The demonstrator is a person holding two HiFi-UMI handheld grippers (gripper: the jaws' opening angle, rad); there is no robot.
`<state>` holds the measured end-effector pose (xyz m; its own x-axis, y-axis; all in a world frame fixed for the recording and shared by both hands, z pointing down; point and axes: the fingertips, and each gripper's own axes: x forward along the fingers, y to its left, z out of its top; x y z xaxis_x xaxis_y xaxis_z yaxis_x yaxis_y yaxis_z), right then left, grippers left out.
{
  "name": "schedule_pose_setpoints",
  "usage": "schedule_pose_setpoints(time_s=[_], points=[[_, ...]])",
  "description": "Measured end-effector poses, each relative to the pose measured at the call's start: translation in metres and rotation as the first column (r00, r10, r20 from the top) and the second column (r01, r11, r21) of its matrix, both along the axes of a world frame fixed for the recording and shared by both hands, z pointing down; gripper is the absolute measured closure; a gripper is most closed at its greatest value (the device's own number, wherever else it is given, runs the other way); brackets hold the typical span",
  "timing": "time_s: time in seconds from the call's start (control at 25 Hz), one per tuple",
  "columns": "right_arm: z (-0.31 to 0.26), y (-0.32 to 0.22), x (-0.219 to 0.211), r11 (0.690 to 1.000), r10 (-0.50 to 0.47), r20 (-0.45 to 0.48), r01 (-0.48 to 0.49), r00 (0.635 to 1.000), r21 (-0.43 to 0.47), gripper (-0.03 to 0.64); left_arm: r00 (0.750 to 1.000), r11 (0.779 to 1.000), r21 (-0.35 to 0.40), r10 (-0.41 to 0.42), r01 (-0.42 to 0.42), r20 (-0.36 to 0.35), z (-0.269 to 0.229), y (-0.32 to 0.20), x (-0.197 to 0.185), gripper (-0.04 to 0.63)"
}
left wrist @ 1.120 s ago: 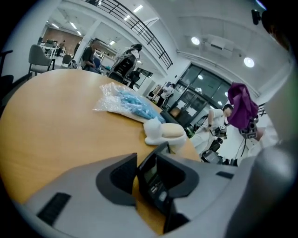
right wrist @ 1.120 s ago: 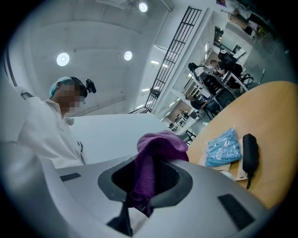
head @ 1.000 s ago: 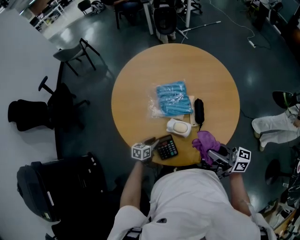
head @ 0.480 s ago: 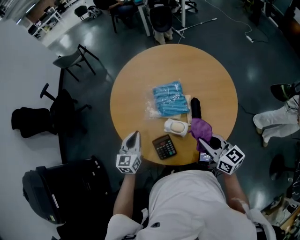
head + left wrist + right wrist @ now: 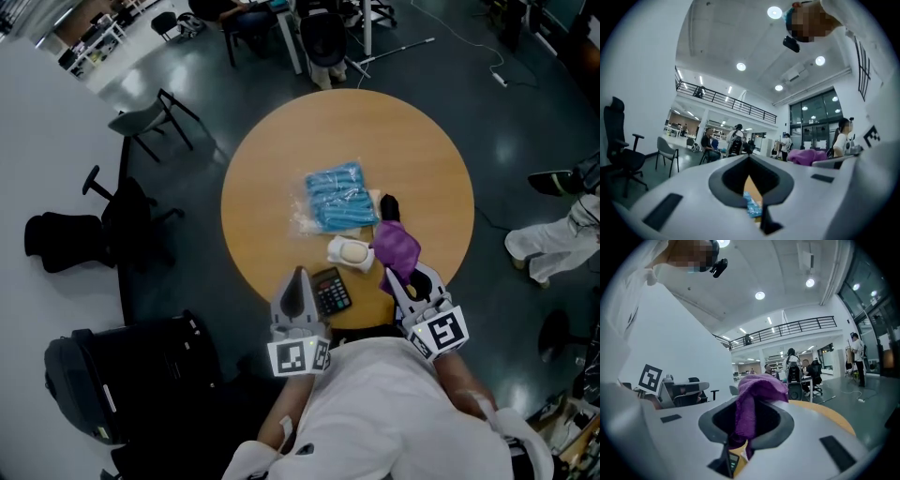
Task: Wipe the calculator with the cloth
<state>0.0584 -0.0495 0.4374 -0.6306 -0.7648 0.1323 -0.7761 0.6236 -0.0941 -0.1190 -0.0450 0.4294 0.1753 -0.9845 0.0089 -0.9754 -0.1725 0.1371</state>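
Head view: the calculator (image 5: 332, 292) lies at the near edge of the round worktop (image 5: 422, 159), between the two tongs. The left tongs (image 5: 299, 279) show just left of it, pressed together with nothing between them. The right tongs (image 5: 403, 279) are clamped on the purple cloth (image 5: 396, 246), which bunches up to the calculator's right, apart from it, beside a white oval object (image 5: 352, 251).

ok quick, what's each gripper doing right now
left gripper: closed, holding nothing.
right gripper: closed on the purple cloth.
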Motion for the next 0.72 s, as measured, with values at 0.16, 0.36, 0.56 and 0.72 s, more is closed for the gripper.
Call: schedule_pose_setpoints(time_s=[0.16,0.36,0.56,0.72], points=[[0.013,0.01,-0.003,0.999,-0.012,-0.014,0.012,1.0,-0.033,0.541,0.999,0.999,-0.041,-0.029,0.03,0.014,0.004,0.004,-0.012,0.588],[0.014,0.007,0.004,0.999,-0.015,-0.019,0.015,1.0,-0.034,0.541,0.998,0.998,-0.035,-0.053,0.054,0.028,0.0,0.007,-0.018,0.588],[0.005,-0.003,0.011,1.0,-0.002,0.005,0.002,1.0,-0.019,0.541,0.998,0.998,-0.032,-0.053,0.054,0.046,-0.001,0.004,-0.018,0.588],[0.001,-0.005,0.017,1.0,0.01,0.01,-0.01,1.0,-0.015,0.541,0.998,0.998,-0.024,-0.049,0.05,0.047,-0.003,0.004,-0.018,0.588]])
